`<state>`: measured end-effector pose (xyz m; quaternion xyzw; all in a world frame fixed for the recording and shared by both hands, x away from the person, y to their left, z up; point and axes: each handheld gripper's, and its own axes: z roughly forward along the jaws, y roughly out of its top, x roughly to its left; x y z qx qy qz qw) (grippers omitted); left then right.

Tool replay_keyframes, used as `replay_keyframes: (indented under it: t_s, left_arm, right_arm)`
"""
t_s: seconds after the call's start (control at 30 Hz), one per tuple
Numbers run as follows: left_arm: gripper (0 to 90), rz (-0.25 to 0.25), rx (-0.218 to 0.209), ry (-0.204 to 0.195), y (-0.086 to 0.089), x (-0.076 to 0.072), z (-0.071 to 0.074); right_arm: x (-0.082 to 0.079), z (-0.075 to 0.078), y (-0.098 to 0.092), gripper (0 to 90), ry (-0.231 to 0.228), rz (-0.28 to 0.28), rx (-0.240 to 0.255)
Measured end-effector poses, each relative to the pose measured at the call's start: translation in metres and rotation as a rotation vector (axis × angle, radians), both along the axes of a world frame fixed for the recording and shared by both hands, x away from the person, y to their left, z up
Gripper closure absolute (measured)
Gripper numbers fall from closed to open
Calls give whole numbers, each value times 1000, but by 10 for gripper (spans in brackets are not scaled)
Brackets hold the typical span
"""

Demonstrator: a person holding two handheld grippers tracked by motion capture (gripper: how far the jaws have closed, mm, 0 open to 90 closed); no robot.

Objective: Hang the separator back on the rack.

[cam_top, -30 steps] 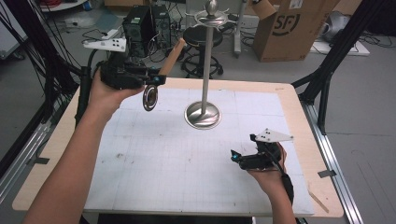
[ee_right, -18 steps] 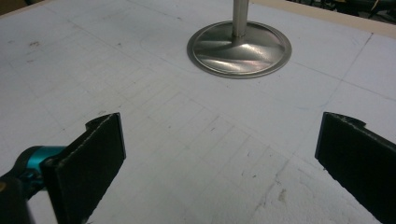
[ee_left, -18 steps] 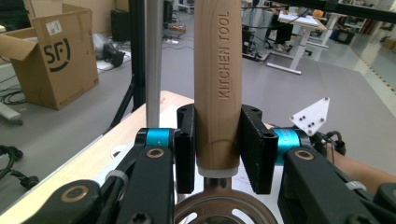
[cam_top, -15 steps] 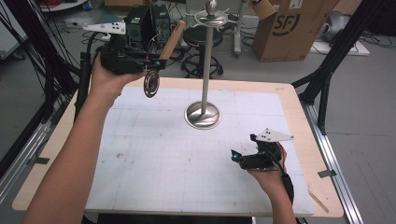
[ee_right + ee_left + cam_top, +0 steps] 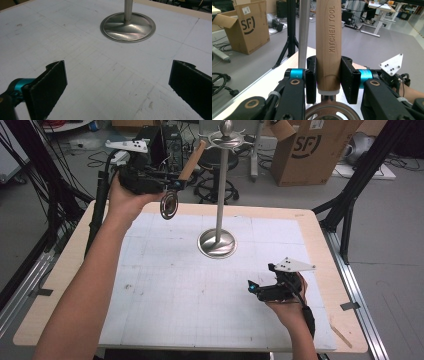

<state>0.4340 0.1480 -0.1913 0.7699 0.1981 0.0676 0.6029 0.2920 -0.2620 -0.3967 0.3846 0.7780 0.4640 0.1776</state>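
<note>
Strainer point(image 5: 170, 204), clamped by its wooden handle in left tongs point(image 5: 172, 183), has risen toward stand point(image 5: 219, 185); right tongs point(image 5: 252, 286) gape.

Left claw point(image 5: 172, 182) with kitchen tool point(image 5: 191, 161) now higher, nearer the stand's top point(image 5: 226, 137).

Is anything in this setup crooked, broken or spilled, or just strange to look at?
Nothing looks broken or spilled. The one oddity: the wooden-handled kitchen tool is up in the air, clamped in the left gripper beside the metal stand, tilted with its round metal head hanging down. The right gripper rests open on the white mat.
</note>
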Motion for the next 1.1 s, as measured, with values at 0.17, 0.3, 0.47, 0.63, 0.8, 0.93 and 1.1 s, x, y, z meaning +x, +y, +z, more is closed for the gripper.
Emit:
replay_keyframes:
  t_s: [0.17, 0.3, 0.47, 0.63, 0.8, 0.93, 1.1]
  left_arm:
    - [688, 8, 5, -2, -2, 1, 0]
    - [688, 9, 4, -3, -4, 2, 0]
    - [688, 22, 29, -3, -11, 5, -2]
    - [688, 26, 34, 2, -15, 10, -4]
    - [688, 30, 40, 16, -23, 17, -7]
    - [688, 31, 49, 21, -27, 21, -7]
    - [689, 27, 63, 30, -32, 24, -10]
  right_arm:
    - [0, 0, 0, 1, 2, 1, 0]
    - [0, 0, 0, 1, 2, 1, 0]
    - [0, 0, 0, 1, -2, 2, 1]
    - [0, 0, 0, 1, 0, 1, 4]
    - [0, 0, -1, 1, -1, 1, 13]
    - [0, 1, -2, 1, -2, -1, 16]
    - [0, 1, -3, 1, -5, -1, 19]
